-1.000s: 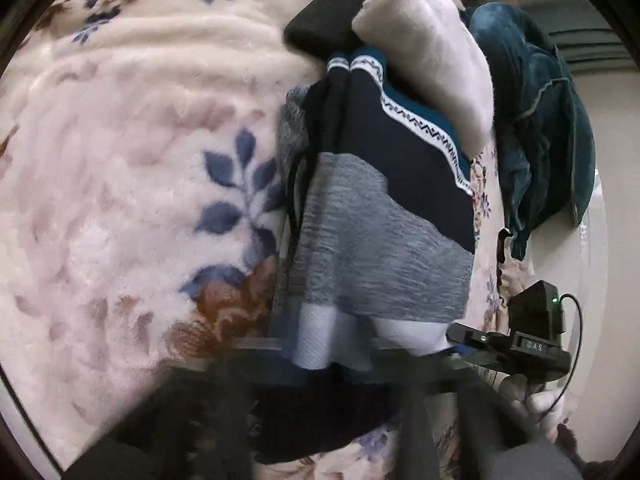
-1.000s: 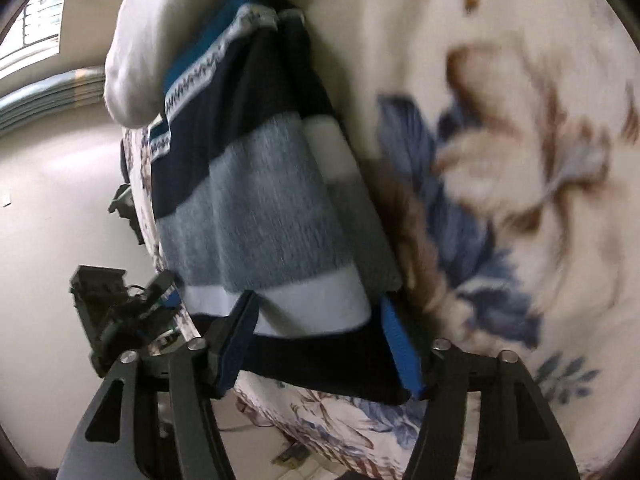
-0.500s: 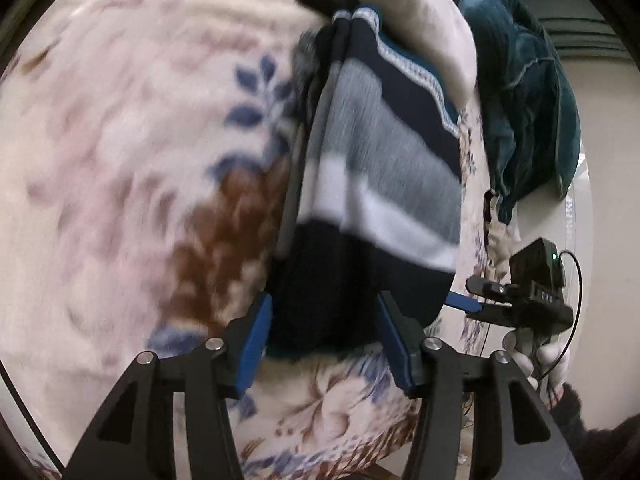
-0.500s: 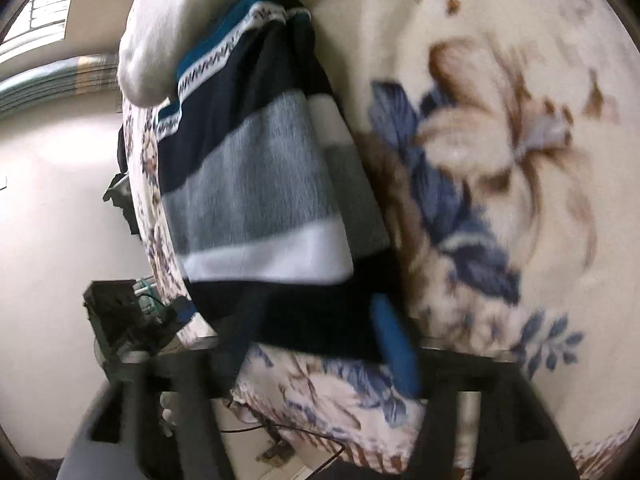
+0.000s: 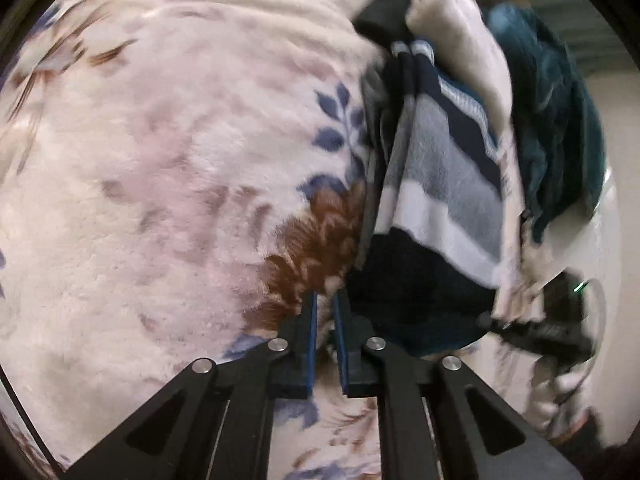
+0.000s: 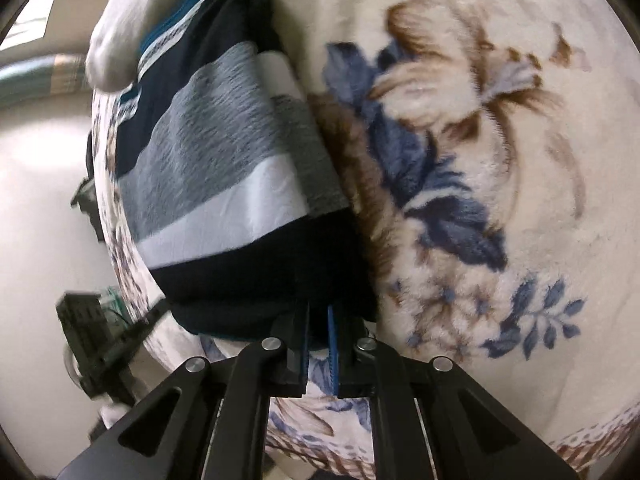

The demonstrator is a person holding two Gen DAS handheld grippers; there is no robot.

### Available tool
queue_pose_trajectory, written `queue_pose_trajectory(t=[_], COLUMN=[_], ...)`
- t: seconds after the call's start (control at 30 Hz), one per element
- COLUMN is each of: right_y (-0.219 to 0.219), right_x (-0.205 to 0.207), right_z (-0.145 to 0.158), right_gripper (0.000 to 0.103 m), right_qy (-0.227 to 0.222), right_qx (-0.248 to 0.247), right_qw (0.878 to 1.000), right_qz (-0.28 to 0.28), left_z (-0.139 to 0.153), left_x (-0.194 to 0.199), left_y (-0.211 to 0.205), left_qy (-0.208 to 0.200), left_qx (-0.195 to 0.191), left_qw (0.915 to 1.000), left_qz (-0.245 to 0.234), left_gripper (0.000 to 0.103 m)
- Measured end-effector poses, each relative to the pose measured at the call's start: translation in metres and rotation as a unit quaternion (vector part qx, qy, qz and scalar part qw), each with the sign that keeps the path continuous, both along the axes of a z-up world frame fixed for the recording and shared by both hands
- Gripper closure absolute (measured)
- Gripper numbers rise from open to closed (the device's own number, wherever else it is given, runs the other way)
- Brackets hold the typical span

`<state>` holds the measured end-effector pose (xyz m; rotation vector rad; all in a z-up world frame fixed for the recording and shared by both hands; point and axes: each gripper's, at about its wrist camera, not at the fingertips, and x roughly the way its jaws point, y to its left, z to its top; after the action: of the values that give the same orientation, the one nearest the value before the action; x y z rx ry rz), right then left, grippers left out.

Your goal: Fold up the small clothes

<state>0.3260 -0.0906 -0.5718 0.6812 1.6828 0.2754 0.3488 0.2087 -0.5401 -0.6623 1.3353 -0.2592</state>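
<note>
The striped garment (image 6: 224,168), folded in navy, grey and white bands, lies on the floral blanket (image 6: 500,184) ahead and left of the right claw (image 6: 318,320), whose fingers are nearly closed on its dark navy edge. From the left claw (image 5: 325,306) it sits ahead and right; those fingers are almost together with only blanket between them. Only the left view shows a teal garment (image 5: 556,120) beyond
</note>
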Motion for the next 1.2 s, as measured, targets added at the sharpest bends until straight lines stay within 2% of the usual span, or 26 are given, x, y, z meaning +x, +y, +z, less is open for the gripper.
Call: queue_pose_trajectory(t=[0.03,0.07,0.1,0.13,0.17,0.2,0.27,0.3,0.33,0.37,0.4,0.47,0.63,0.73,0.8,0.83,0.87,0.9,0.93,1.0,1.07,1.13,1.2], right_y=[-0.001,-0.003,-0.003,-0.006,-0.008,-0.01,-0.007,-0.006,-0.001,0.004,0.009,0.018,0.007,0.004,0.003,-0.002,-0.008,-0.011,-0.019,-0.034,-0.047,-0.055,-0.066], right_x=[0.0,-0.001,-0.001,-0.004,-0.006,-0.01,-0.015,-0.017,-0.02,-0.021,-0.023,-0.026,-0.031,-0.036,-0.035,-0.035,-0.035,-0.033,-0.032,-0.028,-0.02,-0.007,0.015], right_z=[0.002,0.003,0.004,0.004,0.003,0.002,-0.004,-0.006,-0.009,-0.01,-0.008,-0.004,0.002,0.005,0.008,0.009,0.009,0.009,0.012,0.022,0.03,0.032,0.027], right_gripper=[0.093,0.09,0.081,0.075,0.059,0.048,0.044,0.044,0.044,0.045,0.057,0.09,0.092,0.092,0.089,0.088,0.083,0.068,0.058,0.02,0.014,0.014,0.014], right_qy=[0.005,0.01,0.013,0.016,0.018,0.019,0.029,0.033,0.037,0.033,0.017,-0.001,-0.016,-0.016,-0.015,-0.007,0.004,0.009,0.012,-0.001,-0.019,-0.032,-0.042], right_qx=[0.008,0.014,0.015,0.018,0.023,0.03,0.041,0.042,0.037,0.026,0.007,-0.036,-0.049,-0.046,-0.045,-0.034,-0.019,-0.01,-0.001,0.019,0.031,0.04,0.051], right_qw=[1.0,1.0,1.0,1.0,1.0,0.999,0.999,0.999,0.998,0.999,0.999,0.998,0.998,0.998,0.998,0.999,1.0,1.0,1.0,0.999,0.998,0.997,0.995], right_qz=[0.004,0.003,0.0,-0.005,-0.008,-0.009,-0.001,0.005,0.017,0.027,0.037,0.06,0.034,0.039,0.04,0.029,0.018,0.011,-0.004,-0.03,-0.048,-0.058,-0.072], left_z=[0.001,0.001,0.001,0.0,-0.003,-0.008,-0.018,-0.021,-0.024,-0.024,-0.02,-0.012,-0.008,-0.01,-0.011,-0.008,-0.006,-0.002,0.0,-0.005,-0.017,-0.036,-0.049], left_x=[-0.003,-0.004,-0.007,-0.009,-0.009,-0.009,-0.009,-0.01,-0.01,-0.01,-0.01,-0.007,-0.003,-0.004,-0.012,-0.019,-0.026,-0.034,-0.044,-0.053,-0.052,-0.043,-0.029], left_y=[0.003,0.002,-0.001,-0.008,-0.017,-0.026,-0.042,-0.049,-0.057,-0.061,-0.065,-0.069,-0.063,-0.05,-0.044,-0.04,-0.04,-0.039,-0.037,-0.042,-0.054,-0.068,-0.078], left_qy=[-0.001,-0.003,-0.005,-0.007,-0.006,0.001,0.007,0.006,0.006,-0.002,-0.011,-0.028,-0.036,-0.007,0.01,0.018,0.019,0.017,0.016,0.024,0.036,0.045,0.048], left_qx=[-0.022,-0.033,-0.037,-0.036,-0.032,-0.026,-0.012,0.003,0.024,0.022,0.033,0.059,0.056,0.031,0.007,-0.013,-0.028,-0.051,-0.088,-0.146,-0.201,-0.23,-0.237], left_qw=[0.9997,0.9994,0.9993,0.9993,0.9991,0.9989,0.9978,0.9972,0.996,0.9954,0.9944,0.9911,0.9897,0.9943,0.9978,0.999,0.9992,0.9985,0.9954,0.9861,0.9736,0.9639,0.9602], left_qz=[0.007,0.006,0.0,-0.012,-0.025,-0.04,-0.065,-0.074,-0.086,-0.093,-0.1,-0.116,-0.127,-0.102,-0.066,-0.04,-0.023,0.003,0.034,0.076,0.103,0.126,0.14], left_gripper=[0.077,0.06,0.051,0.048,0.048,0.048,0.049,0.049,0.055,0.086,0.087,0.087,0.087,0.083,0.061,0.036,0.024,0.024,0.024,0.024,0.023,0.023,0.023])
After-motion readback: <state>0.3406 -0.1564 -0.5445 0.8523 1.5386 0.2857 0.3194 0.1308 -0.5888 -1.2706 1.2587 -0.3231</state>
